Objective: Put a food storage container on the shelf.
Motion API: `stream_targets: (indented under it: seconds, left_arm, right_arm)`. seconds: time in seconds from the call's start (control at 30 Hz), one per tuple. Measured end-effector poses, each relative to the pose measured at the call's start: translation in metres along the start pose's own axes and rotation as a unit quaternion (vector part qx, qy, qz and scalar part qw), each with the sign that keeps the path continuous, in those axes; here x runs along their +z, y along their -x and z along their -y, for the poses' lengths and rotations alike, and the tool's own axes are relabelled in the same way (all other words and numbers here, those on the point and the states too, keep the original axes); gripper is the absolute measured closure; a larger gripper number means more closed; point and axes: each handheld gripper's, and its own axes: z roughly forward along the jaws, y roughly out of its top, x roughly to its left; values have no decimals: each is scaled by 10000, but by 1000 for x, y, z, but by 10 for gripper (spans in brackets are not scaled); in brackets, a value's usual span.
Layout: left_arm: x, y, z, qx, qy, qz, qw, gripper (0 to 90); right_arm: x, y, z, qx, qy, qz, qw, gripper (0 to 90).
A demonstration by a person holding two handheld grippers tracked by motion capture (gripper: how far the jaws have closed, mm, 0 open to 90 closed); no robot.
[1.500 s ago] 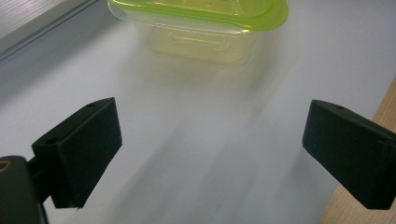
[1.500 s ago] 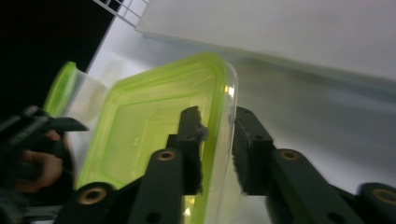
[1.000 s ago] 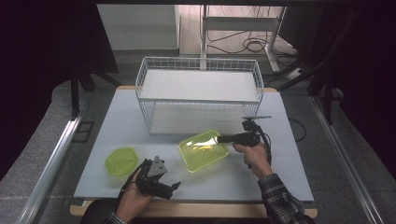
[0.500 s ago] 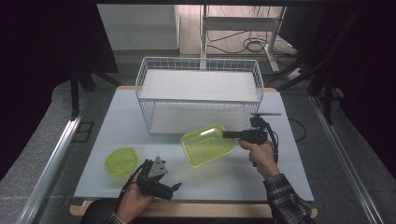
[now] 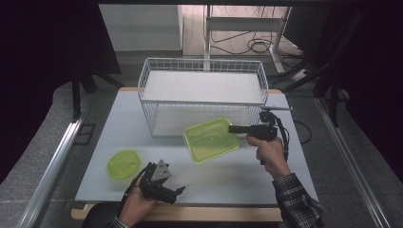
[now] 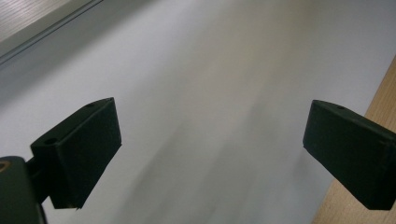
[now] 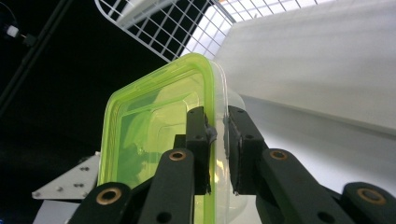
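A rectangular container with a green lid (image 5: 210, 139) hangs tilted above the table in front of the white wire basket (image 5: 202, 78). My right gripper (image 5: 236, 128) is shut on its right rim; in the right gripper view the black pads (image 7: 201, 133) pinch the edge of the green-lidded container (image 7: 154, 126). A round green lid (image 5: 124, 164) lies flat at the table's front left. Just right of it, near the front edge, my left gripper (image 5: 177, 192) rests low, its jaws wide apart over bare table (image 6: 210, 93) with nothing between them.
The wire basket stands at the back middle of the grey table (image 5: 304, 171), its mesh wall close behind the lifted container. The wooden front edge (image 6: 378, 107) runs beside the left gripper. Cables and a metal stand (image 5: 237, 28) lie on the floor beyond.
The right gripper has lifted the green-lidded container off the table and carried it up toward the basket front. The left hand stayed still.
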Motion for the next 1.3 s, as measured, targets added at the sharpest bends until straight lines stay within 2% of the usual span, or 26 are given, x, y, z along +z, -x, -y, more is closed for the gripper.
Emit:
stream_targets:
  seconds: [0.23, 0.63, 0.83, 1.3]
  left_arm:
    - [0, 0, 0, -1, 0, 19, 10000, 43]
    - [0, -1, 0, -48, 0, 58, 10000, 45]
    - [0, -1, 0, -60, -4, 67, 10000, 45]
    - [1, -2, 1, -42, -58, 62, 10000, 45]
  right_arm:
    - [-7, -7, -10, 8, 110, -81, 9999, 793]
    - [-19, -32, -38, -134, 322, -95, 9993, 793]
    - [-22, -38, -50, -119, 420, -110, 9990, 794]
    - [-16, -52, -89, -184, 703, 135, 9973, 794]
